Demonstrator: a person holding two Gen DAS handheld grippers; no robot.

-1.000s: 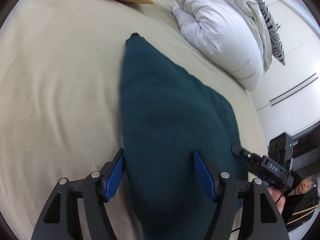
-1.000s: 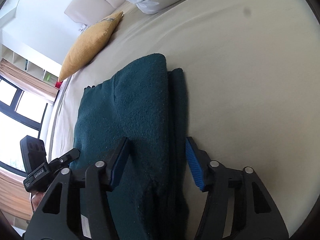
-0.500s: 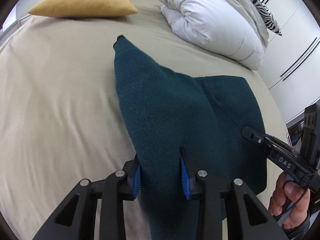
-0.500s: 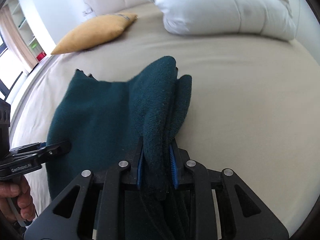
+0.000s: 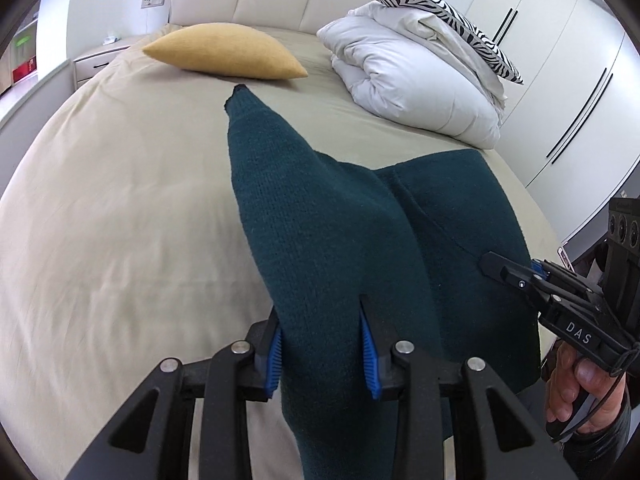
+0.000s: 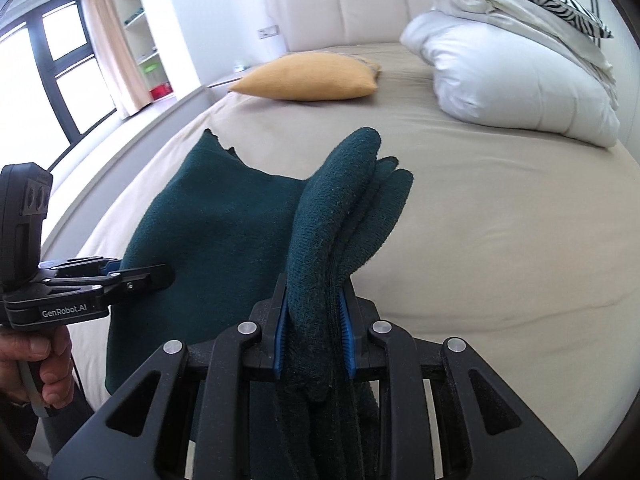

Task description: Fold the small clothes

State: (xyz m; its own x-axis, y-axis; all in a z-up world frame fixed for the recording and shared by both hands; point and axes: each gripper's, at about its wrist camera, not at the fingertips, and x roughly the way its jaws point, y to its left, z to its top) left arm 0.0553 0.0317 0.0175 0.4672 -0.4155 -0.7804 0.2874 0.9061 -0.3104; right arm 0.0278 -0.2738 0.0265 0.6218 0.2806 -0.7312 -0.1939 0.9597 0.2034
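Left gripper [image 5: 322, 346] clamped on near edge of teal sweater [image 5: 320, 220], right gripper [image 6: 314, 330] pinched on bunched folds, yellow pillow [image 5: 224, 52] far on bed [image 5: 100, 200].

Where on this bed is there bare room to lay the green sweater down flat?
Bare sheet lies left of the green sweater, below the yellow pillow, and to its right below the white duvet. The head end is crowded.
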